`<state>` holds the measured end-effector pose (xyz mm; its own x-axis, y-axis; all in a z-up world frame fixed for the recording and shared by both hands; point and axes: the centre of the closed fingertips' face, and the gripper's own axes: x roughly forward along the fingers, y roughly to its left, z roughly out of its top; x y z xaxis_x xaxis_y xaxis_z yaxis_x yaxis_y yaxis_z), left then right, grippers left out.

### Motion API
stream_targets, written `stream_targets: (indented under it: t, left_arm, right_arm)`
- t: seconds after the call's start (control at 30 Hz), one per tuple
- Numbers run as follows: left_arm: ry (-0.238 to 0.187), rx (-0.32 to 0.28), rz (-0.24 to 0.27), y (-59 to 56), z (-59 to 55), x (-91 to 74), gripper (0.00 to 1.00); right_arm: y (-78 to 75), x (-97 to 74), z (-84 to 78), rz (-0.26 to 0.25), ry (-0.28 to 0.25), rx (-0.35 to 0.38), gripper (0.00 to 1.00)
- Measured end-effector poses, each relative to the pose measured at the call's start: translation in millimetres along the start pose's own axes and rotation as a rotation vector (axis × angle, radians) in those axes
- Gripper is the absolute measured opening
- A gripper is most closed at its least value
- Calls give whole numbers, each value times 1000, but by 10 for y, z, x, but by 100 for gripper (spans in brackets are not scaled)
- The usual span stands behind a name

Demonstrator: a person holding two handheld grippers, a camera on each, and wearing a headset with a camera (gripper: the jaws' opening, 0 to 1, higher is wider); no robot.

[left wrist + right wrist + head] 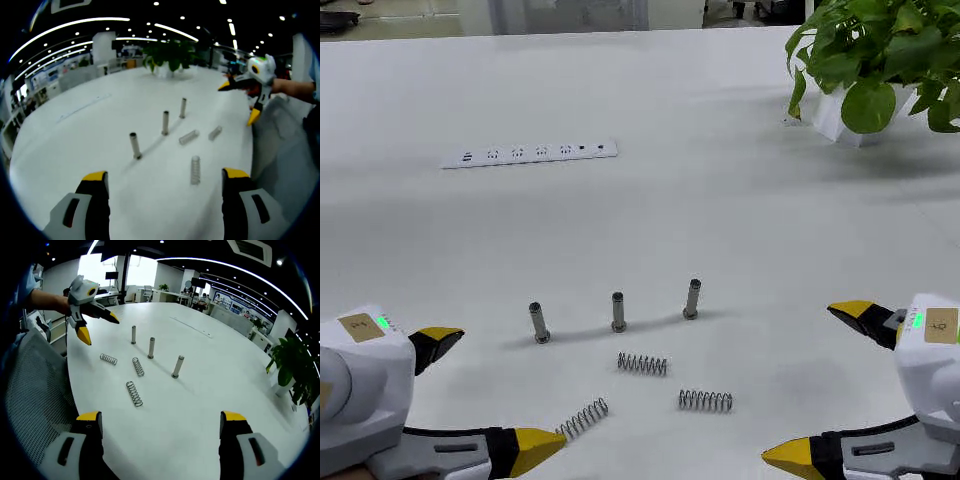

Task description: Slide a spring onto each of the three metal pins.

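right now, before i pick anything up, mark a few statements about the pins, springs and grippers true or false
1. All three pins stand upright on the table. True.
2. One spring already sits on a pin. False: all three springs lie on the table, and the pins are bare.
3. The left gripper is shut on a spring. False: it is open and holds nothing.
4. The right gripper is open. True.
5. A power strip lies beyond the pins. True.

a white power strip (530,153) lies flat on the white table (720,210); a green plant (880,50) in a white pot stands at the far right.
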<state>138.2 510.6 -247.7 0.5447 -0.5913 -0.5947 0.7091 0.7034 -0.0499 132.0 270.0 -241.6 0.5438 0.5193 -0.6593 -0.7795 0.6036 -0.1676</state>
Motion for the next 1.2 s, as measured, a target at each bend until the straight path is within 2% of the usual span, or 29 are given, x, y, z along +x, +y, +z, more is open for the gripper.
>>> stream_targets:
  t: [0.1, 0.27, 0.33, 0.43, 0.57, 0.73, 0.9, 0.93, 0.97, 1.03, 1.2]
  left_arm:
    - [4, -3, -8, -51, -24, 13, 95]
    - [24, 11, -28, -146, -52, 46, 88]
    - [40, 12, -52, -200, -64, 63, 83]
    - [66, 29, -59, -232, -75, 87, 75]
    - [79, 21, -69, -273, -62, 126, 64]
    - [132, 41, -92, -376, -111, 210, 52]
    - [192, 59, -102, -459, -213, 275, 40]
    - [193, 68, -109, -476, -218, 281, 37]
    - [188, 73, -100, -472, -208, 290, 34]
    - [208, 90, -95, -463, -223, 305, 29]
    - [236, 71, -88, -454, -234, 345, 22]
  right_arm:
    - [3, 5, 2, 4, 0, -4, 99]
    - [26, 14, -4, 12, 0, -6, 99]
    - [35, 14, -8, 12, 0, -6, 99]
    - [41, 15, -11, 13, -2, -3, 99]
    - [46, 9, -16, 12, -3, -1, 99]
    - [51, -6, -30, 10, -5, 5, 99]
    - [70, -11, -53, 11, -2, 12, 99]
    - [74, -11, -57, 12, -1, 13, 99]
    - [80, -11, -60, 13, -1, 13, 99]
    - [93, -9, -70, 16, 0, 15, 99]
    - [110, 0, -68, 17, -4, 18, 99]
